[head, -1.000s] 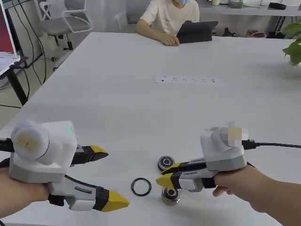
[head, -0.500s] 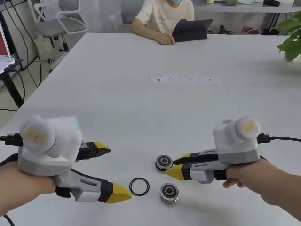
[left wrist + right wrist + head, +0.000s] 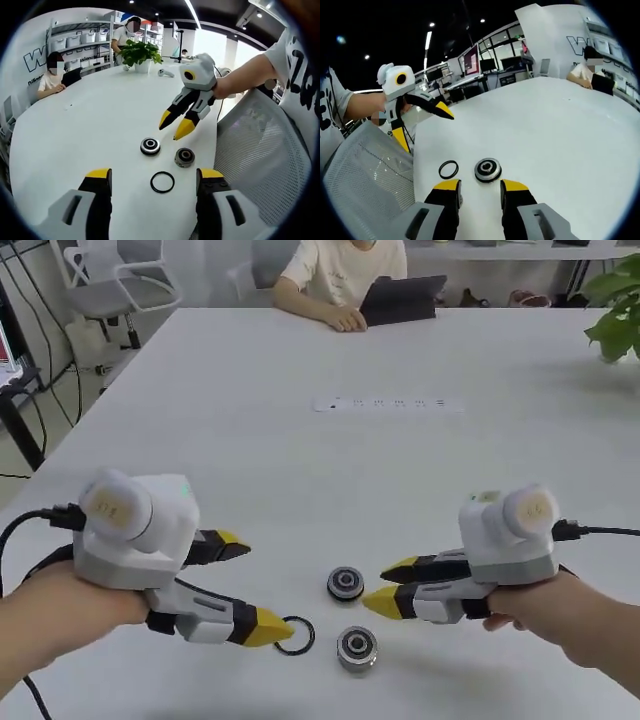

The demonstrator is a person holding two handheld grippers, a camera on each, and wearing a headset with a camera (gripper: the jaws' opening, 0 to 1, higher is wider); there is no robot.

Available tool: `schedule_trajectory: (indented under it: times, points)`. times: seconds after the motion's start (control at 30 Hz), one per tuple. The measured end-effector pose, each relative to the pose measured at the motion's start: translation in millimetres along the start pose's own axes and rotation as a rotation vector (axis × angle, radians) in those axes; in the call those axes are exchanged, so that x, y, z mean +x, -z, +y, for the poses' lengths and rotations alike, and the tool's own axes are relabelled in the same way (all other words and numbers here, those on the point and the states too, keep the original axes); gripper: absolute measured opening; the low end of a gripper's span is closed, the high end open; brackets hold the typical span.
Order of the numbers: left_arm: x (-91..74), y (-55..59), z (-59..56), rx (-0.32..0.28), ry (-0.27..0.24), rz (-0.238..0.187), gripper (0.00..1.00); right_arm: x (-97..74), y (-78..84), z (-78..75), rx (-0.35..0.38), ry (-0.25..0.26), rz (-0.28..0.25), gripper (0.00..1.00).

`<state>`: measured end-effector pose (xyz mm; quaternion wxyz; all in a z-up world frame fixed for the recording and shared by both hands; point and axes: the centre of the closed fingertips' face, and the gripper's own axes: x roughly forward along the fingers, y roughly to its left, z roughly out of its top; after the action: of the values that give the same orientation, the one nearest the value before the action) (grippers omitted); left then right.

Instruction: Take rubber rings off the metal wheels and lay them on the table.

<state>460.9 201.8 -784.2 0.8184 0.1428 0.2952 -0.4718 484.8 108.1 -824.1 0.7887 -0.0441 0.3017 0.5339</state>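
Two left jaws: the left gripper [image 3: 262, 585] is holding them wide apart and gripping nothing. Its lower yellow tip is sitting at the edge of the loose ring [image 3: 293, 634]; I cannot tell whether it is touching.
Right jaws: the right gripper [image 3: 377, 586] is holding them a little apart, empty, and pointing toward the ring from beyond the two wheels.
Ring: it is lying flat on the table [image 3: 300, 470], free of any wheel. In the left gripper view it is showing between that gripper's own jaws.
Near wheel [image 3: 357, 648]: it is sitting just beside the ring. Its rim is looking bare and silver, so its rubber seems to be off already.
Far wheel [image 3: 345, 583]: it is sitting a little further from the ring, just ahead of the right tips. Its rim is looking dark, so it is probably still wearing its rubber.
Change: a second ago the right tips were working at the near wheel. Now they are hanging clear of it, while the left gripper has been closing in on the ring.
Meaning: one ring is looking finished, off its wheel and on the table. The far wheel is likely becoming the next job, with one gripper steadying it and the other peeling.
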Motion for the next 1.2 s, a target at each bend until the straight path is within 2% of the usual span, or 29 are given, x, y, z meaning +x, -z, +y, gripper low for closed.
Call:
schedule_trajectory:
  times: [0.6, 0.87, 1.2]
  points:
    - [26.3, 2.3, 9.0, 0.027, 0.024, 0.035, 0.57, 8.3, 5.9, -7.5, -0.065, 0.013, 0.017, 0.33]
    - [38.4, 2.7, 13.9, 0.005, 0.04, 0.032, 0.54, 12.6, 7.6, -9.1, -0.076, 0.016, 0.022, 0.34]
    - [53.3, 0.8, 12.8, 0.004, 0.058, 0.038, 0.53, 16.9, 8.5, -9.3, -0.089, 0.013, 0.019, 0.33]
